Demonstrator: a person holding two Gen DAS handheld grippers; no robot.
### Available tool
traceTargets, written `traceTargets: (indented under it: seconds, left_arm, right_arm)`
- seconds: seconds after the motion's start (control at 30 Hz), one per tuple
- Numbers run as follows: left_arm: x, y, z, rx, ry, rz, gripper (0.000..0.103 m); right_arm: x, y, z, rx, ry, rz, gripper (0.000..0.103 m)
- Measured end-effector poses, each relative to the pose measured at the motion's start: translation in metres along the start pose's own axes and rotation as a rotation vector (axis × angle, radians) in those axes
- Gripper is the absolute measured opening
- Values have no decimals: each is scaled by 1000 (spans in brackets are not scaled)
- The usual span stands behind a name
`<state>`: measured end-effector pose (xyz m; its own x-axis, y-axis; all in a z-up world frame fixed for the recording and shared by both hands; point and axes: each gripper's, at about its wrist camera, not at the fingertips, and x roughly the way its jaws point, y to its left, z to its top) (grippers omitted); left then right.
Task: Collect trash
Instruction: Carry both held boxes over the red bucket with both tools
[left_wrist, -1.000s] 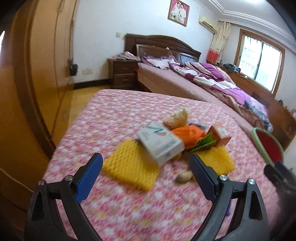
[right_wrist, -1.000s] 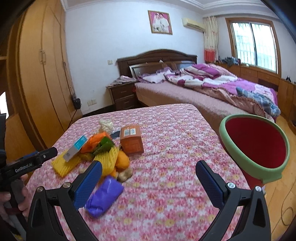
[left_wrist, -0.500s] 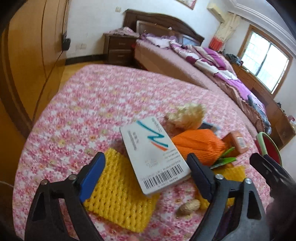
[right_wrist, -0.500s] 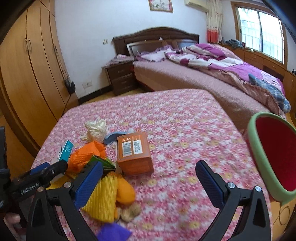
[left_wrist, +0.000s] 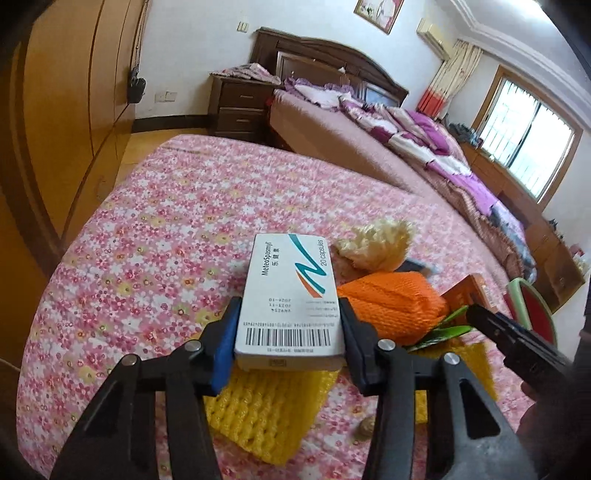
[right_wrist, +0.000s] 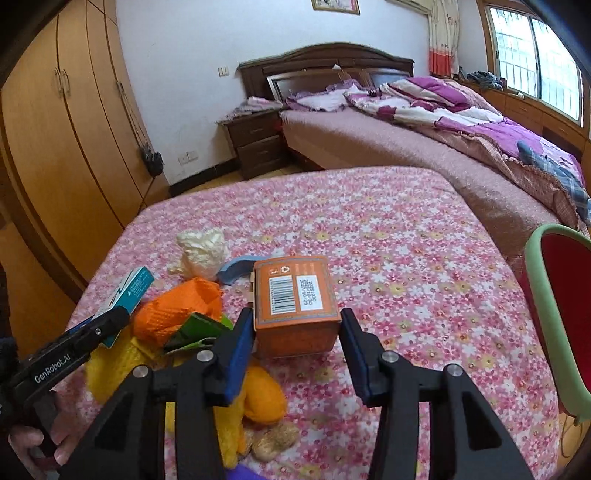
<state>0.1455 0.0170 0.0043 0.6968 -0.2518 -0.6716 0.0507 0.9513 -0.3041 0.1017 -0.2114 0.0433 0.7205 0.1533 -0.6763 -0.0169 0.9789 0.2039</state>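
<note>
A pile of trash lies on the pink floral bedspread (left_wrist: 166, 229). My left gripper (left_wrist: 290, 343) is shut on a white medicine box (left_wrist: 291, 299), both pads pressing its sides. Beside it lie an orange foam net (left_wrist: 391, 302), yellow foam net (left_wrist: 266, 413) and crumpled tissue (left_wrist: 376, 243). My right gripper (right_wrist: 295, 350) straddles an orange carton (right_wrist: 295, 302); the jaws stand just off its sides, still open. The left gripper also shows in the right wrist view (right_wrist: 62, 362), with the white box (right_wrist: 129, 291).
A red bin with a green rim (right_wrist: 554, 314) stands at the right edge of the bed. A blue scrap (right_wrist: 236, 267), green wrapper (right_wrist: 199, 328), orange peel (right_wrist: 264, 398) and peanut shells (right_wrist: 273, 439) lie in the pile. A wardrobe (right_wrist: 55, 147) stands to the left.
My left gripper moved in and closed on the white medicine box. My right gripper moved forward around the orange carton and its jaws narrowed toward its sides.
</note>
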Motion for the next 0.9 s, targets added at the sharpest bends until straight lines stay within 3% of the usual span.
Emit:
traceTargets:
  seconds: [0.23, 0.5, 0.73, 0.9]
  left_arm:
    - [-41, -20, 2, 32, -67, -46, 50]
    - [-87, -79, 6, 147, -117, -137, 50]
    - [-89, -141, 13, 224, -80, -241, 50]
    - [-66, -201, 4, 308, -38, -309, 50]
  right_arm:
    - [-57, -16, -4, 48, -87, 1, 49]
    - [-125, -56, -7, 124, -153, -71, 49]
    - [-165, -103, -11, 176, -225, -134, 49]
    - [-176, -144, -19, 213, -244, -210, 49]
